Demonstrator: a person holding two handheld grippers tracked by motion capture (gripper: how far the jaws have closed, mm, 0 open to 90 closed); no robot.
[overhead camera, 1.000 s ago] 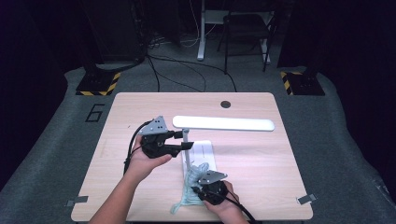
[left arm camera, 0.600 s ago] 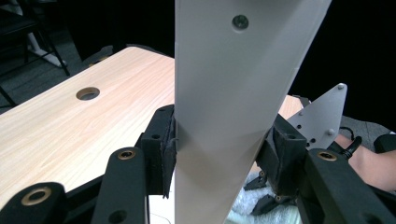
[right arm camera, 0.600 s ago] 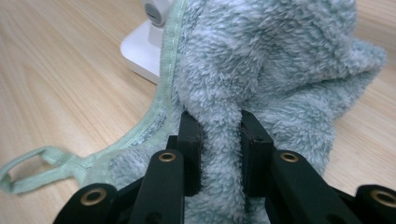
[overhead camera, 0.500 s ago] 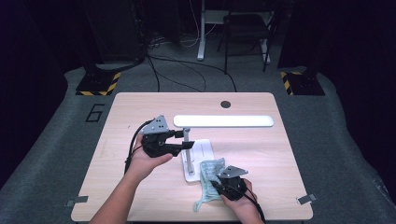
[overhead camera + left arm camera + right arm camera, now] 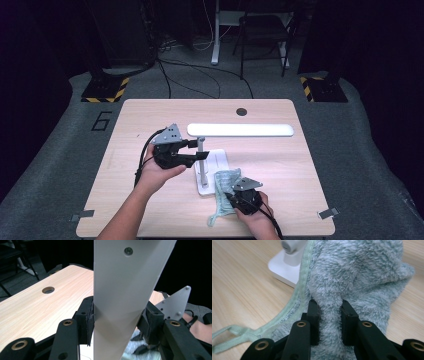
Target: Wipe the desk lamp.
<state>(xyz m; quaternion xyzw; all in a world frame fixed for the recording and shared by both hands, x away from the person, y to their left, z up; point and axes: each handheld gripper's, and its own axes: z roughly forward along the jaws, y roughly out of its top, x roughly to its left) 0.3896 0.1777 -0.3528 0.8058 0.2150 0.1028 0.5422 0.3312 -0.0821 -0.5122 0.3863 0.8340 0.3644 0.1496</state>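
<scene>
Currently: lamp (image 5: 239, 130) braced, cloth (image 5: 223, 184) gripped.
Left tool (image 5: 199, 150) clamps the lamp arm; right tool (image 5: 231, 196) pinches cloth just right of the lamp base.

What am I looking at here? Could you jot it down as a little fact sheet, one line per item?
Setting: wooden table in a dark room
Worker: a person holding a gripper in each hand
Lamp: white desk lamp, long bar head, flat base on the table
Left gripper: shut on the lamp's upright post
Cloth: fluffy pale green cloth, beside the lamp's base, partly on the table
Right gripper: shut on a fold of the cloth
Table detail: round hole near the far edge
</scene>
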